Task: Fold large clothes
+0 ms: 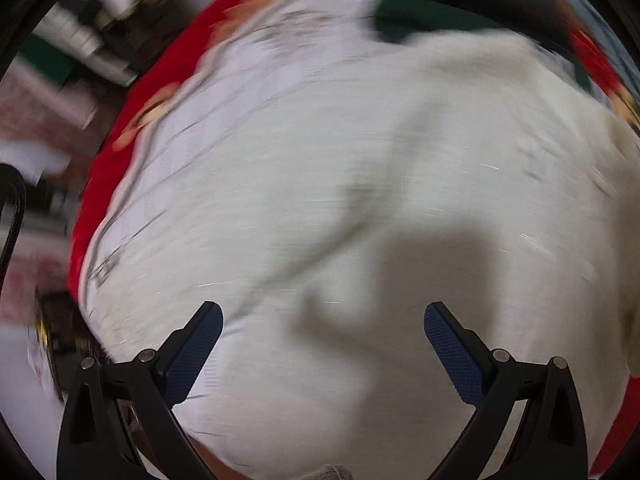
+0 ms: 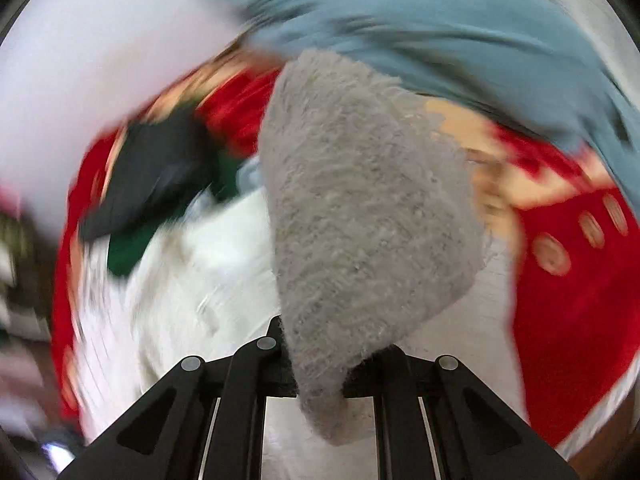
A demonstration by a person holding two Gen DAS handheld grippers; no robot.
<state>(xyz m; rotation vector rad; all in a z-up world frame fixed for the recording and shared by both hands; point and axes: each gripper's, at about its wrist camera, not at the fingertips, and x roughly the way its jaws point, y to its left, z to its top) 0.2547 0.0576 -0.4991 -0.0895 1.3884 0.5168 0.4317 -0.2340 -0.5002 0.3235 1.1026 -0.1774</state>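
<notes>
A large white garment (image 1: 340, 184) lies spread under my left gripper (image 1: 323, 322), whose blue-padded fingers (image 1: 200, 344) stand wide apart with nothing between them; the picture is smeared by motion. In the right wrist view my right gripper (image 2: 320, 354) is shut on a fuzzy grey fabric (image 2: 360, 216), which rises from the jaws and hides the fingertips. Behind the grey piece, the white garment (image 2: 200, 280) shows lower left and a blue-grey cloth (image 2: 420, 24) crosses the top.
A red patterned cover (image 1: 168, 88) lies under the clothes and shows again at the right as a red patterned cover (image 2: 572, 320). Dark green and black clothes (image 2: 152, 184) are heaped at the left. Blurred clutter (image 1: 80, 40) sits beyond the cover's edge.
</notes>
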